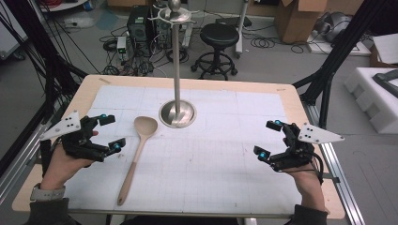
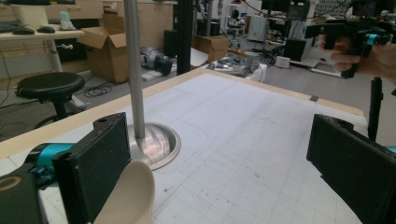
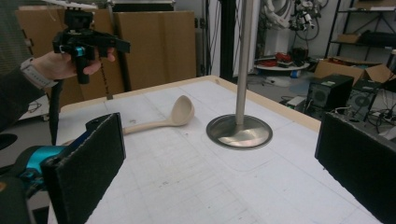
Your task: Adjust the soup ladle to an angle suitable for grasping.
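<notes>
Left gripper [image 1: 109, 132]: jaws wide, empty, wooden ladle [image 1: 139, 147] just beyond its tips | right gripper [image 1: 268, 138]: gaped, empty | utensil stand [image 1: 177, 70] awaited between, presumably for hanging.

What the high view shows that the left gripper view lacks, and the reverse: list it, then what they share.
High view: the stand's hooked top, the whole wooden spoon, the left gripper open beside it. Left gripper view: black pads close up, a desk far behind. Shared: the stand's base, the spoon's bowl, the black stool, the open right gripper.
</notes>
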The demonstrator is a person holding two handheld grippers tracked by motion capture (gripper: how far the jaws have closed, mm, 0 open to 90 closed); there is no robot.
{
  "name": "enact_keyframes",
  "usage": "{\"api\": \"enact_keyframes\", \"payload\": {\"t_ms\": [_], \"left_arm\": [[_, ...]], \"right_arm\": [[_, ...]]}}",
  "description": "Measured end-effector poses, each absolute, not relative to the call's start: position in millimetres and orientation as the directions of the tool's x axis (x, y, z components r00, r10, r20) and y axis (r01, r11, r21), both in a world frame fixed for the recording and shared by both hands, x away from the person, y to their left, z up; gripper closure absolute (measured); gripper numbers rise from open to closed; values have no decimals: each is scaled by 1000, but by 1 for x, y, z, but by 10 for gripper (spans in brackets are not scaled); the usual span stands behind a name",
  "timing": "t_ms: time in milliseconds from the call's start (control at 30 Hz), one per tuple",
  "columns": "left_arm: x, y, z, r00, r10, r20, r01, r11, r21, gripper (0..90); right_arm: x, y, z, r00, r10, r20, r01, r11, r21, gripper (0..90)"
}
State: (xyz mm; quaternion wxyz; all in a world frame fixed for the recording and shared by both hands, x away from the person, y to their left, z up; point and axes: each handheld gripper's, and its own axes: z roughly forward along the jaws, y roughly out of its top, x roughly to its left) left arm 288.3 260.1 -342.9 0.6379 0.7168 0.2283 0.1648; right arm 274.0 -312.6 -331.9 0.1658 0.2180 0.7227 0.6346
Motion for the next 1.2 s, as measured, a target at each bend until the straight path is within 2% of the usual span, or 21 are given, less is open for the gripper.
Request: {"api": "enact_keyframes", "payload": {"t_ms": [200, 267, 300, 367, 400, 600, 1200], "left_arm": [[289, 256, -346, 829, 558, -20, 103, -117, 988, 67], [290, 256, -347, 824, 567, -2, 98, -139, 985, 136], [289, 256, -347, 822, 569, 1, 101, -148, 984, 215], [287, 256, -348, 805, 592, 32, 93, -179, 979, 443], [287, 256, -348, 805, 592, 32, 93, -179, 979, 526], [291, 255, -357, 759, 650, 41, 136, -221, 966, 879], [321, 231, -387, 822, 570, -6, 237, -333, 913, 898]], "right_arm": [[274, -313, -332, -850, 526, 35, 103, 101, 990, 6], [274, -312, -333, -851, 523, 37, 105, 102, 989, 6], [274, -312, -333, -851, 523, 39, 108, 102, 989, 5], [275, -311, -333, -853, 521, 32, 103, 108, 989, 6], [275, -311, -333, -853, 521, 32, 103, 108, 989, 6], [275, -310, -334, -852, 522, 39, 112, 109, 988, 6], [277, -311, -337, -851, 523, 47, 121, 107, 987, 6]]}}
